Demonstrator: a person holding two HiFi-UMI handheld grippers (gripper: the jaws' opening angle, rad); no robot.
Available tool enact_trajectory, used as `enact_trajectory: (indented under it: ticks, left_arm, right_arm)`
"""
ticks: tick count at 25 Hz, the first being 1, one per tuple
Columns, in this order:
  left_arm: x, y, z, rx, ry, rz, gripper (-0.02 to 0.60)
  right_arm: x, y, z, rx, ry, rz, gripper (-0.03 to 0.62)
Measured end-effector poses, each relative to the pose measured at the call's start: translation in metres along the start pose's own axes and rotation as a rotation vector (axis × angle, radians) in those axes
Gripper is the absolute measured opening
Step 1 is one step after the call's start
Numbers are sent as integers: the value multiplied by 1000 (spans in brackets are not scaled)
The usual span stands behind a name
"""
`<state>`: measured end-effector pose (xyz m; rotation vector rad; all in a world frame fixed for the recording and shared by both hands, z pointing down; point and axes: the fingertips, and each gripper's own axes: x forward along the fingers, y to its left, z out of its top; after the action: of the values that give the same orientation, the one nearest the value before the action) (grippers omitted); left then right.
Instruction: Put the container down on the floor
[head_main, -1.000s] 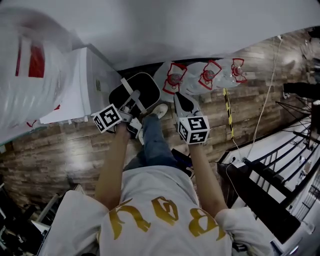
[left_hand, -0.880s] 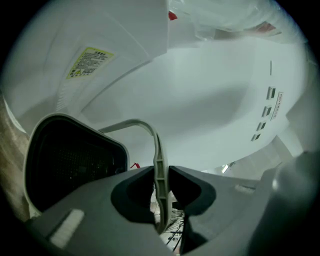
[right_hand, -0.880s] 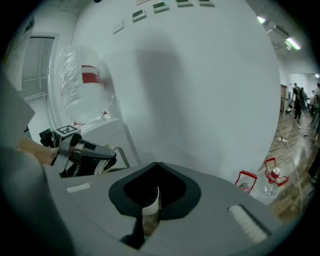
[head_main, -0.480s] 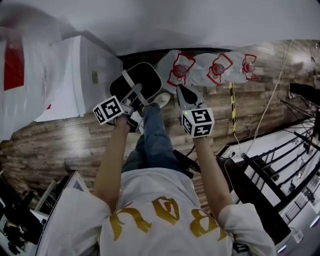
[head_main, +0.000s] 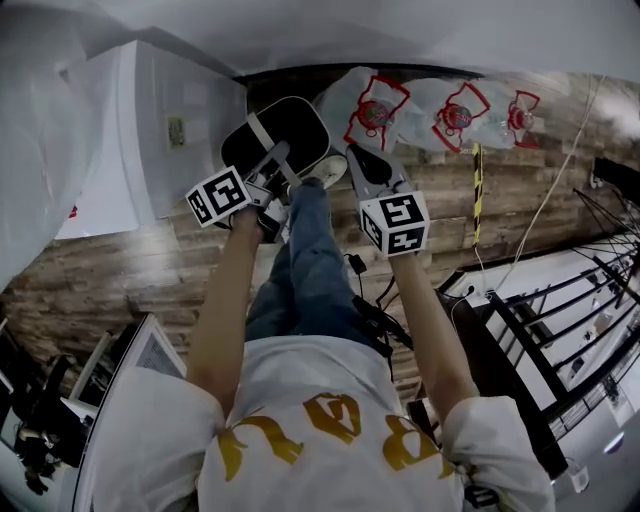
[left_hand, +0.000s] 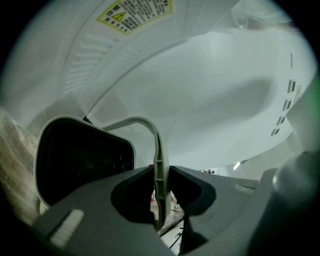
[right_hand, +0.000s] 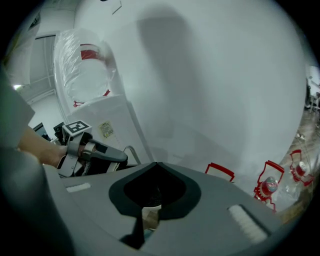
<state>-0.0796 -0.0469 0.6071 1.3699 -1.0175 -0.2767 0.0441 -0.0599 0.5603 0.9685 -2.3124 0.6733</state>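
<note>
1. The left gripper (left_hand: 159, 175) is clenched on the thin grey handle (left_hand: 156, 145) of the black container (head_main: 275, 140). The container hangs at 12 o'clock from the person, over the wooden floor (head_main: 110, 280) and just beside a white appliance (head_main: 150, 130) at 10 o'clock. I cannot tell whether its base touches the boards.
2. The right gripper (right_hand: 156, 165) sits at 1 o'clock with its jaws pressed together on nothing.
3. To do this well, I would lower the container straight down, clear of the shoe (head_main: 325, 170) and the appliance wall. The grip should loosen only once the base rests flat, because the handle sits edge-on and could twist.
4. A yellow warning label (left_hand: 135, 12) is on the appliance, its print too small to read. The bottle packs (head_main: 455, 105) at 1 o'clock carry red markings with no legible words.
</note>
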Motion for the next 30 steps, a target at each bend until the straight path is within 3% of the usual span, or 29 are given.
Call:
enact_trajectory:
  ticks: [5, 16, 30]
  left_arm:
    - [13, 35, 6, -26, 21, 21, 77]
    - [33, 77, 4, -4, 45, 80, 77]
    - [61, 143, 1, -16, 44, 149, 77]
  right_arm:
    - [36, 2, -23, 2, 52, 22, 26]
    - [67, 17, -57, -21, 116, 117, 26]
    - [121, 18, -80, -47, 141, 188, 26]
